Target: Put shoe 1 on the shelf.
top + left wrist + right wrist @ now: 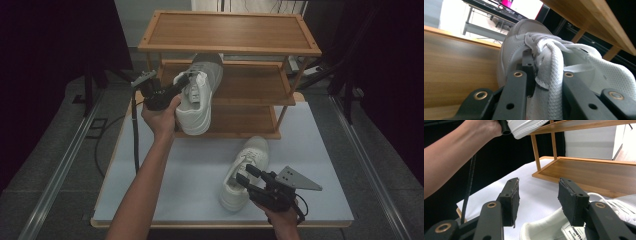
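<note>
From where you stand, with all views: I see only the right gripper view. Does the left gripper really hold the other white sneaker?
Observer: Yes. The left gripper is shut on the tongue and laces of the lifted white sneaker.
Operator: Where does its toe point?
Observer: Into the wooden three-shelf rack, above the middle shelf.
Operator: And my gripper?
Observer: The right gripper is open over the collar of the second white sneaker, which lies on the white tabletop.

You see a three-tier rack of smooth, warm-grained wood [230, 32] on a matt pale tabletop [320, 150], two white trainers of woven mesh cloth with braided laces [549, 75] and rubbery soles [192, 122], and matt black plastic gripper jaws with brass-coloured rivets and rough pads [571, 197].
</note>
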`<state>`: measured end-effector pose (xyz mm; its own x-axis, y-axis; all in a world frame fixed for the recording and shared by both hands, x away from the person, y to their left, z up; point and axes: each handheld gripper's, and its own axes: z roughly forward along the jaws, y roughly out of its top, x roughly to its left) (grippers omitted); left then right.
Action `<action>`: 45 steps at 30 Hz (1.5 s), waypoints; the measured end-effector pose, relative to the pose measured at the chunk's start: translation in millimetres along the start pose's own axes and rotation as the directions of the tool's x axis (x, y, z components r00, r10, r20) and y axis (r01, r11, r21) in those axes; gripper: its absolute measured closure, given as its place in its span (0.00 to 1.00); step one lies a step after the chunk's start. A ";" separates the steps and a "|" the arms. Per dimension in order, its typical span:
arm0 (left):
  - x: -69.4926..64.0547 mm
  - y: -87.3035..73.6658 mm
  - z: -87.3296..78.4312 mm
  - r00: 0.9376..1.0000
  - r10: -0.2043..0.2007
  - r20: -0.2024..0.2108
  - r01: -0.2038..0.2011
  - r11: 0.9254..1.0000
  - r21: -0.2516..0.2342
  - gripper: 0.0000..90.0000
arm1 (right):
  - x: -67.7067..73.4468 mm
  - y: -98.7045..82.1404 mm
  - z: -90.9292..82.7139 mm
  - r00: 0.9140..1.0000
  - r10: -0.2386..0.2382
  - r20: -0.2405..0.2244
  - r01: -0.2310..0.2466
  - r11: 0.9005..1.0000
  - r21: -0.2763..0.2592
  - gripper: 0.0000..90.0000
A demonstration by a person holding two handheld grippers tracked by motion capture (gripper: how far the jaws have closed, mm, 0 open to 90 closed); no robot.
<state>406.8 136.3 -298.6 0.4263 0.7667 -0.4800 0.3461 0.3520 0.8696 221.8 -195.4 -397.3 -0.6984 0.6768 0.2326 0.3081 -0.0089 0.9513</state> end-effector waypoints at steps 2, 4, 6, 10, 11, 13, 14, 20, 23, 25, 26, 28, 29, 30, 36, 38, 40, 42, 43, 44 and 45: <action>-0.3 1.1 4.8 1.000 0.000 -0.012 0.000 1.000 -0.002 0.91 | 0.0 0.2 -0.4 1.000 -0.002 -0.002 0.002 1.000 -0.002 0.56; 0.0 2.1 9.3 1.000 -0.001 -0.021 0.001 1.000 -0.001 0.91 | 0.7 0.8 -1.0 1.000 -0.008 -0.001 0.008 1.000 -0.001 0.56; 0.0 3.2 13.5 1.000 -0.003 -0.028 0.003 1.000 -0.006 0.91 | 0.9 1.1 -1.3 1.000 -0.011 -0.001 0.011 1.000 -0.003 0.56; -1.9 4.1 23.8 0.999 0.017 -0.047 -0.018 1.000 -0.002 0.91 | 1.0 1.3 -1.9 1.000 -0.010 0.000 0.010 1.000 -0.005 0.56; -1.7 3.9 26.2 0.998 0.019 -0.055 -0.019 1.000 -0.001 0.91 | 0.9 1.3 -2.1 1.000 -0.009 -0.001 0.009 1.000 -0.004 0.56; -0.8 3.2 31.1 0.997 0.010 -0.073 -0.010 1.000 -0.003 0.91 | 1.0 1.3 -2.2 1.000 -0.010 0.000 0.010 1.000 -0.006 0.56; -0.1 3.1 33.3 0.997 0.009 -0.081 -0.009 1.000 -0.004 0.91 | 0.9 1.4 -2.4 1.000 -0.009 0.000 0.009 1.000 -0.006 0.56; 3.0 3.0 42.0 0.993 0.007 -0.120 -0.008 1.000 -0.005 0.91 | -2.2 1.8 -3.6 1.000 -0.006 0.006 0.006 1.000 -0.010 0.56; 5.0 2.1 44.8 0.992 0.005 -0.128 -0.005 1.000 -0.001 0.90 | -3.0 1.2 -3.3 1.000 -0.004 0.007 0.004 1.000 -0.008 0.56; 6.9 0.9 46.8 0.991 0.002 -0.133 -0.002 1.000 0.004 0.89 | -2.8 0.8 -2.7 1.000 -0.004 0.007 0.004 1.000 -0.006 0.56; 8.0 0.2 47.7 0.991 0.000 -0.134 0.001 1.000 0.007 0.89 | -2.5 0.5 -2.3 1.000 -0.006 0.006 0.006 1.000 -0.005 0.56; 9.0 -0.3 48.9 0.993 -0.018 -0.116 0.018 1.000 0.001 0.84 | -1.8 -0.1 -1.5 1.000 -0.009 0.004 0.009 1.000 0.000 0.56; 8.4 -0.9 49.7 0.994 -0.019 -0.110 0.019 1.000 -0.001 0.83 | -1.4 -0.4 -1.1 1.000 -0.009 0.005 0.009 1.000 0.000 0.56; 7.9 -1.8 51.1 0.995 -0.021 -0.093 0.021 1.000 0.001 0.80 | -1.2 -0.6 -0.7 1.000 -0.009 0.005 0.009 1.000 0.001 0.56; 7.3 2.2 51.7 0.997 -0.067 -0.032 0.065 0.997 -0.045 0.61 | 0.4 -1.8 0.4 1.000 -0.013 0.002 0.013 1.000 0.005 0.56; 4.9 7.4 49.1 0.999 -0.048 -0.018 0.047 0.998 -0.047 0.60 | 1.3 -2.2 0.1 1.000 -0.012 0.002 0.012 1.000 0.009 0.56; 1.8 9.0 47.8 1.000 -0.017 -0.008 0.017 1.000 -0.025 0.59 | 1.2 -2.2 0.2 1.000 -0.012 0.002 0.012 1.000 0.009 0.56; -1.0 8.4 46.0 1.000 -0.007 -0.003 0.007 1.000 -0.016 0.58 | 1.3 -2.1 0.3 1.000 -0.011 0.001 0.011 1.000 0.007 0.56; -2.1 8.2 44.1 1.000 -0.001 -0.003 0.001 1.000 -0.017 0.57 | 1.6 -2.0 0.2 1.000 -0.012 0.002 0.012 1.000 0.008 0.56; -3.1 8.3 40.6 1.000 0.004 -0.005 -0.004 1.000 -0.025 0.58 | 1.7 -1.9 0.2 1.000 -0.015 0.001 0.015 1.000 0.006 0.56; -4.0 8.6 37.8 1.000 0.011 -0.004 -0.011 1.000 -0.028 0.59 | 2.0 -1.8 -0.2 1.000 -0.015 0.000 0.015 1.000 0.007 0.56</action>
<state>439.7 116.0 -293.6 0.4269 0.7726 -0.4699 0.3178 0.3583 0.8778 219.7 -194.2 -398.5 -0.7032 0.6767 0.2182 0.3021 0.0066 0.9532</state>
